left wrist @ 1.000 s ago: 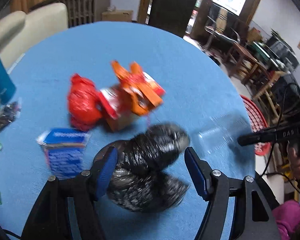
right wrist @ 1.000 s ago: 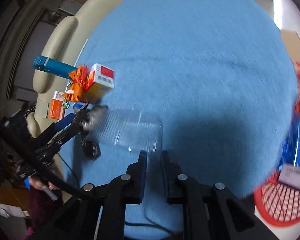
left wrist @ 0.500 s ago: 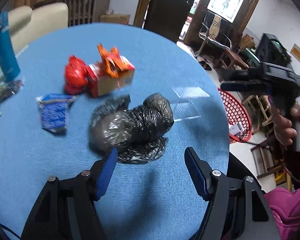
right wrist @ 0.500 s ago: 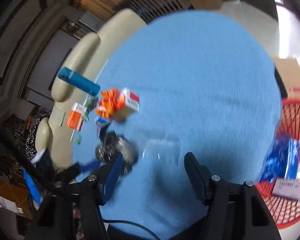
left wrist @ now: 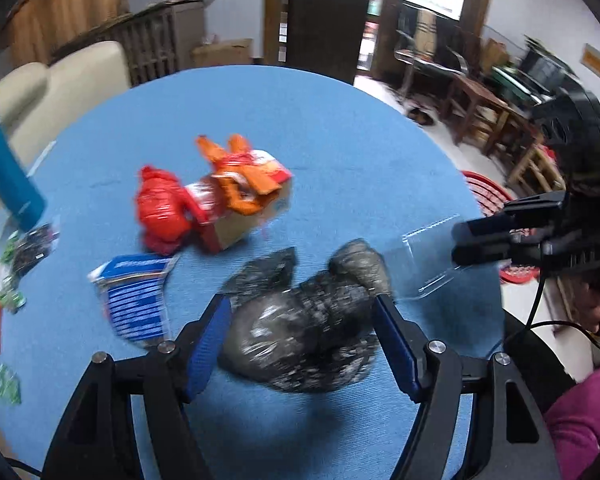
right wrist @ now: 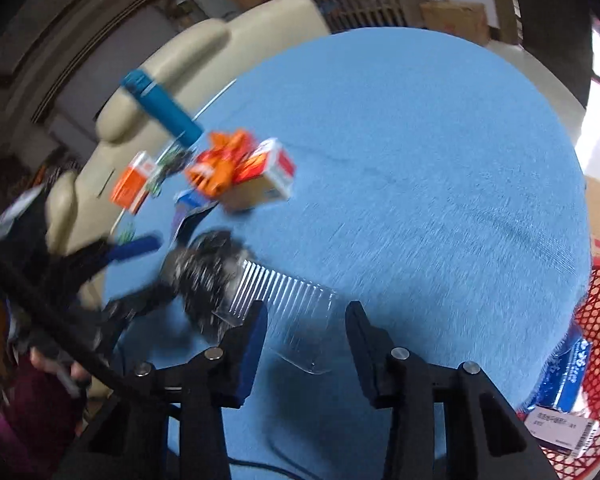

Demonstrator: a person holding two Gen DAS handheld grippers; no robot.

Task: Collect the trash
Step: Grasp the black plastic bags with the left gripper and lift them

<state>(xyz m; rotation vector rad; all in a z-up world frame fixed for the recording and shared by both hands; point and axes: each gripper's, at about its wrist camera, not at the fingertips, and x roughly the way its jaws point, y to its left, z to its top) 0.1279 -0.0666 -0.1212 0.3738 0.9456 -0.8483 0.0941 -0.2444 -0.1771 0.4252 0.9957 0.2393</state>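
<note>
A crumpled black plastic bag [left wrist: 304, 320] lies on the round blue table [left wrist: 340, 140], between the open fingers of my left gripper [left wrist: 304, 340]. A clear plastic container [right wrist: 288, 300] lies next to the bag, between the open fingers of my right gripper [right wrist: 304, 344]; it also shows in the left wrist view [left wrist: 428, 256]. A red bag [left wrist: 160, 212], a cardboard box with orange wrappers [left wrist: 248, 196] and a blue packet [left wrist: 136, 300] lie further back. The red mesh basket [right wrist: 596, 320] stands off the table's right edge.
A teal bottle [right wrist: 164, 108], an orange box [right wrist: 134, 184] and small green wrappers [left wrist: 8, 380] lie near the table's left side. Cream chairs [right wrist: 220, 48] stand behind the table. The basket holds a blue packet [right wrist: 564, 376] and a white box.
My left gripper has moved forward so the black bag is between its fingers again. My right gripper, open since half a second ago, has come down around the clear container.
</note>
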